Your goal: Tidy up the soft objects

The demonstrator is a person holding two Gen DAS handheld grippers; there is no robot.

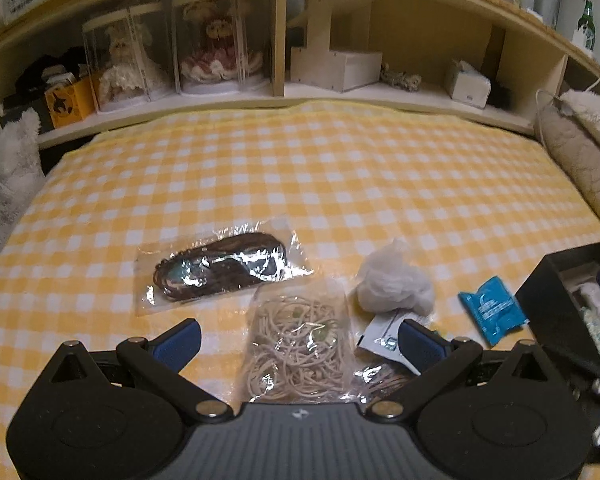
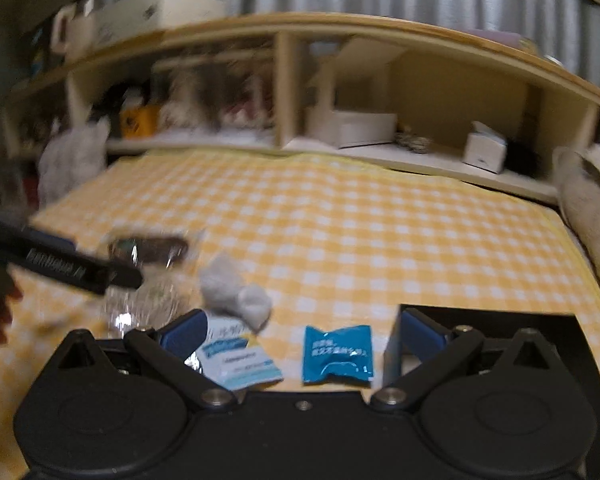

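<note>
Bed [image 1: 340,168] w/ yellow check cover holds everything; black box [image 2: 480,312] sits at its right edge, prob. where the soft stuff goes. My left gripper [image 1: 298,338] has jaws spread wide astride the cord bag [image 1: 298,344], right gripper [image 2: 300,336] jaws also spread, nothing held, blue packet [image 2: 336,354] and white packet [image 2: 236,364] between them. To do it well: left drops straight, pinch the bag mid-bundle not the slippery film edge; right takes the blue one first, closest to box.
</note>
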